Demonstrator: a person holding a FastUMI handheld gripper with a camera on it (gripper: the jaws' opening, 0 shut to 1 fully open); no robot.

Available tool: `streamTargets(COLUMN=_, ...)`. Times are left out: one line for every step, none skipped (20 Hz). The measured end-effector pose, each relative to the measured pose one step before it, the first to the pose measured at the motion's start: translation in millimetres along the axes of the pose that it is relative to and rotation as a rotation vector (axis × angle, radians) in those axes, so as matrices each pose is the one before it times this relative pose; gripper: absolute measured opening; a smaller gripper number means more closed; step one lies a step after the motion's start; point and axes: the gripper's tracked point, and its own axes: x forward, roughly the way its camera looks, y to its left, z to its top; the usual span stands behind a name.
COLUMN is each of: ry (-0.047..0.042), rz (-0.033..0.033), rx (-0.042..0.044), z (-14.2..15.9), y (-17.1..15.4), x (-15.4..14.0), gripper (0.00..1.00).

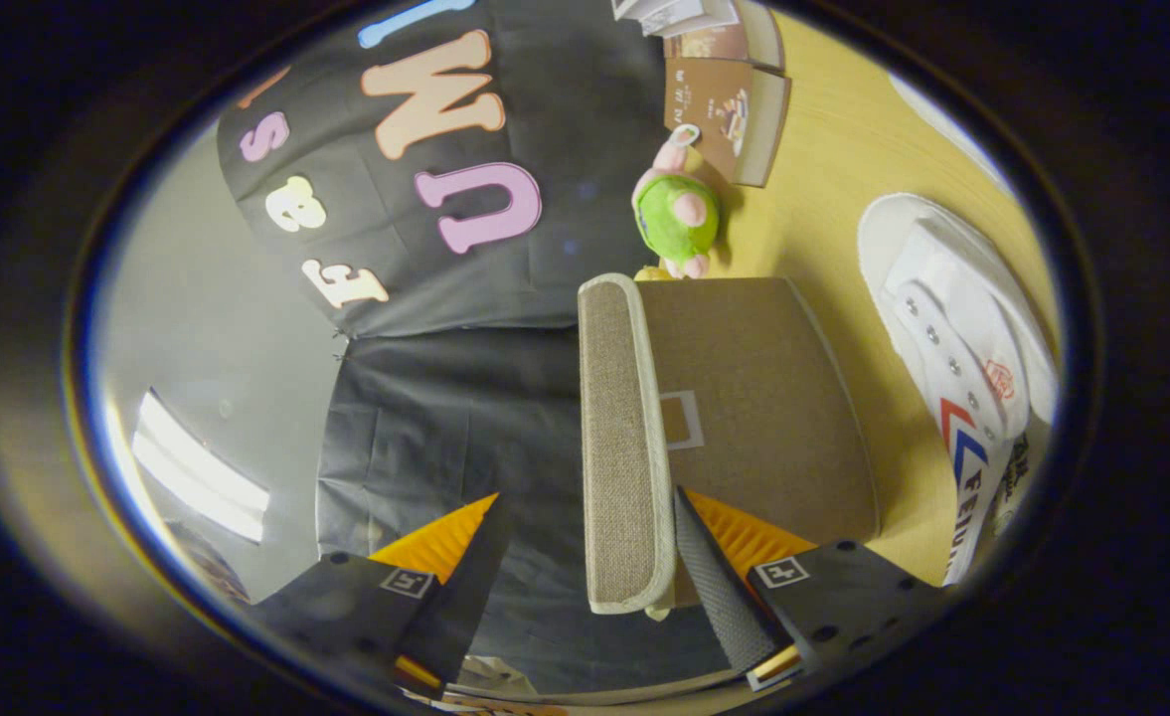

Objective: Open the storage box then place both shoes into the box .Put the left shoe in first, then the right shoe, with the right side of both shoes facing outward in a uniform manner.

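The view is rolled on its side. A beige fabric storage box (773,398) stands on the wooden table, its front face bearing a small label window. Its lid (619,438) caps the box's top edge. My gripper (585,497) is open and straddles the lid's rim: one finger (719,577) lies against the rim on the box-front side, and the other finger (450,557) stands well apart from the lid's top. A white canvas shoe (952,338) with a red and blue chevron lies on the table in front of the box; part of it is cut off from sight.
A green and pink plush toy (677,214) sits on the wooden table (833,169) just beyond the box. Several books (729,109) stand past the toy. The black cloth wall hangs behind the box.
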Motion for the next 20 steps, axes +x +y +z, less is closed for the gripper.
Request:
streamTargets(ry=0.00469, rz=0.00683, rx=-0.00658, z=-1.89, y=5.96, x=0.1, gripper=1.0)
streamTargets(ry=0.00337, rz=0.01003, rx=-0.00629, z=-1.93, y=8.2, x=-0.28, gripper=0.99)
streamTargets(ry=0.00163, rz=0.00809, rx=-0.00883, z=-2.35, y=7.04, x=1.6, gripper=0.99)
streamTargets(ry=0.0024, rz=0.00536, rx=-0.01048, z=-2.12, y=7.39, x=1.2, gripper=0.99)
streamTargets(ry=0.00148, rz=0.00448, rx=-0.00911, z=-1.96, y=5.53, x=2.66, gripper=0.99)
streamTargets(ry=0.003, rz=0.00545, rx=-0.00496, z=-3.08, y=4.34, x=2.06, gripper=0.99)
streamTargets(ry=0.00553, rz=0.00381, rx=-0.00219, z=-2.76, y=3.94, x=2.86, gripper=0.99)
streamTargets(ry=0.00325, rz=0.00414, rx=-0.0031, z=-2.59, y=3.83, x=1.81, gripper=0.99)
streamTargets(ry=0.00451, rz=0.00866, rx=-0.00331, z=-2.02, y=4.22, x=4.36, gripper=0.98)
streamTargets(ry=0.00705, rz=-0.00301, rx=-0.0032, z=-2.95, y=-0.18, x=2.47, gripper=0.98)
streamTargets(ry=0.0022, rz=-0.01159, rx=-0.0029, z=-2.92, y=-2.57, x=3.59, gripper=0.98)
streamTargets(ry=0.00625, rz=-0.00786, rx=-0.00857, z=-2.87, y=-1.2, x=4.26, gripper=0.98)
streamTargets(ry=0.0091, rz=-0.00825, rx=-0.00077, z=-3.31, y=-2.29, x=4.32, gripper=0.98)
streamTargets(ry=0.01191, rz=-0.00147, rx=0.0024, z=-5.49, y=-0.7, x=3.33, gripper=0.98)
streamTargets(ry=0.00991, rz=-0.00092, rx=0.00169, z=-3.43, y=1.0, x=3.27, gripper=0.98)
streamTargets(ry=0.00545, rz=0.00422, rx=-0.00323, z=-2.29, y=2.44, x=1.99, gripper=0.98)
streamTargets(ry=0.00092, rz=0.01043, rx=-0.00365, z=-0.83, y=4.45, x=1.51, gripper=0.98)
streamTargets(ry=0.00103, rz=0.01767, rx=-0.00435, z=-1.24, y=5.79, x=0.69, gripper=0.98)
streamTargets(ry=0.00311, rz=0.01936, rx=-0.00336, z=-0.44, y=6.26, x=-0.37, gripper=0.98)
streamTargets(ry=-0.00176, rz=0.02095, rx=-0.00574, z=0.16, y=6.47, x=-1.72, gripper=0.98)
